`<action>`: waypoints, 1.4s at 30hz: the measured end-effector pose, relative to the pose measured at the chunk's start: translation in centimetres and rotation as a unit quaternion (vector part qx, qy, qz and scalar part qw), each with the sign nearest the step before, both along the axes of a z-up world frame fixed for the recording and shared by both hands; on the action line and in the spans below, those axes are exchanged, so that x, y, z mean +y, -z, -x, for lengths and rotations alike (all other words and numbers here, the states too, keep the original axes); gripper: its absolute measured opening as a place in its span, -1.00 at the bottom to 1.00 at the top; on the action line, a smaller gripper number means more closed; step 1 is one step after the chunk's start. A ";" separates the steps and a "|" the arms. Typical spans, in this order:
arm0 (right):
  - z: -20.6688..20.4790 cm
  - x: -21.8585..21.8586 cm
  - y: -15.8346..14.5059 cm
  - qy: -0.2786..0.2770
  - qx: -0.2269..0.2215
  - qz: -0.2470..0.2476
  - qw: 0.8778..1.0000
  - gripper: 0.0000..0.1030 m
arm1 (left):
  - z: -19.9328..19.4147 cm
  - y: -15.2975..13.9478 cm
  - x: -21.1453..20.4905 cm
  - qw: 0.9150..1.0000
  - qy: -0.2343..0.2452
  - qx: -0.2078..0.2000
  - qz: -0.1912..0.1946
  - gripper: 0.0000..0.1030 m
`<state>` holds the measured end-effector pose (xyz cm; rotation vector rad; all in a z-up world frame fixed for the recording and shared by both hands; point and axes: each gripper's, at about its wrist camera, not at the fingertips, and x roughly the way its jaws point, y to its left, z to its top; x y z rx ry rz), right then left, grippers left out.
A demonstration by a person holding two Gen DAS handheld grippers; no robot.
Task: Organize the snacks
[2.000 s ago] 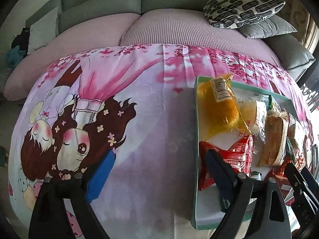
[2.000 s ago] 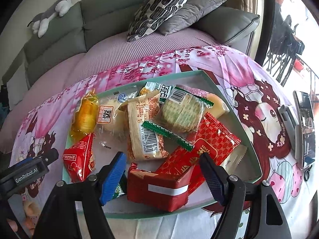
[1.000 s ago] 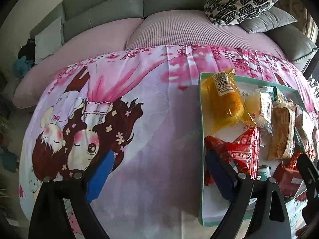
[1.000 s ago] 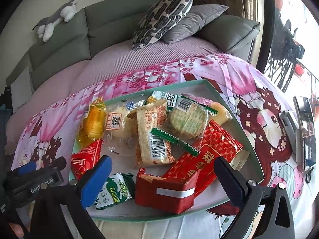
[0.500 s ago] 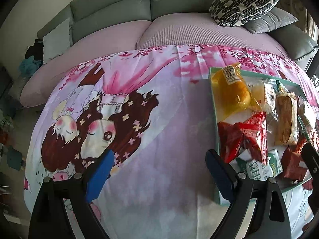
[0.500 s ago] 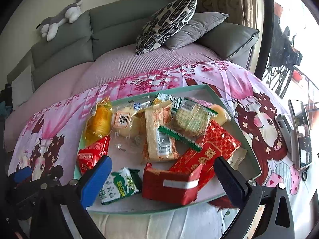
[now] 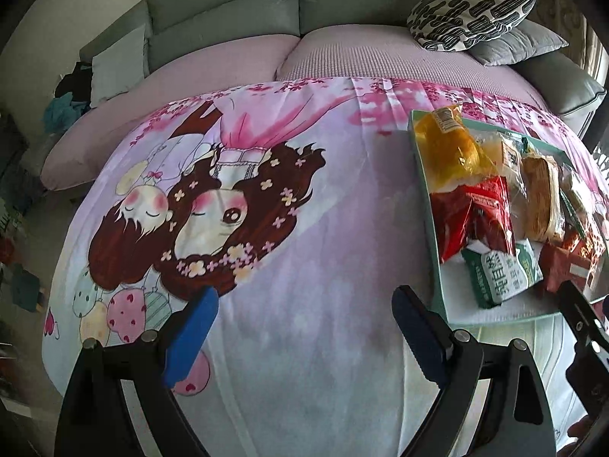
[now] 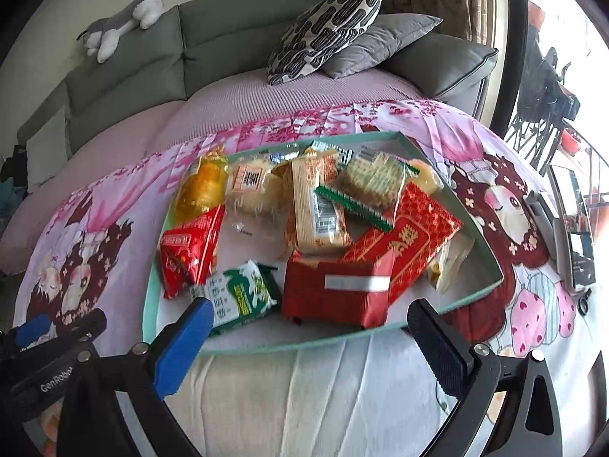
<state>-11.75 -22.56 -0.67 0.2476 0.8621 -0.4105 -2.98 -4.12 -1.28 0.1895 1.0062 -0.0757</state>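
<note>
A teal tray (image 8: 149,297) on the pink cartoon cloth holds several snack packs. They include a yellow pack (image 8: 201,186), a red pack (image 8: 190,251), a green-white biscuit pack (image 8: 239,297), a red box (image 8: 335,289) and a red patterned pack (image 8: 411,232). My right gripper (image 8: 310,327) is open and empty, just in front of the tray's near rim. My left gripper (image 7: 304,323) is open and empty over bare cloth, left of the tray (image 7: 437,278). The left gripper also shows at the lower left of the right wrist view (image 8: 49,346).
The cloth (image 7: 266,228) covers a table in front of a grey sofa (image 8: 247,30) with cushions (image 8: 327,26) and a plush toy (image 8: 121,19). A phone (image 8: 574,224) lies on the cloth right of the tray.
Both grippers have pulled back from the tray. The right gripper has opened wider, and the green-white biscuit pack now lies in the tray in front of it. The left view has swung left.
</note>
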 end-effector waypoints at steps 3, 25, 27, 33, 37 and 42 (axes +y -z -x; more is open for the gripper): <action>0.4 0.3 -0.1 -0.001 0.000 0.000 1.000 1.00 | 0.4 0.1 0.4 1.000 0.000 0.001 -0.002 0.80; 2.3 1.8 -1.7 0.004 -0.002 0.026 1.000 1.00 | 2.2 -0.9 1.9 1.000 -0.007 -0.005 0.008 0.80; 2.2 1.8 -1.6 0.003 0.000 0.028 1.000 1.00 | 2.1 -0.8 1.8 1.000 -0.004 -0.003 0.005 0.80; 2.0 1.7 -1.2 0.004 0.005 0.028 1.000 1.00 | 1.9 -0.6 1.5 1.000 0.003 0.002 0.001 0.80; 1.8 1.9 -1.1 0.002 0.007 0.030 1.000 1.00 | 1.8 -0.4 1.4 1.000 0.003 0.009 -0.002 0.80; 1.7 2.0 -1.0 -0.001 0.007 0.031 0.999 1.00 | 1.5 -0.1 1.6 1.000 -0.002 0.016 -0.005 0.80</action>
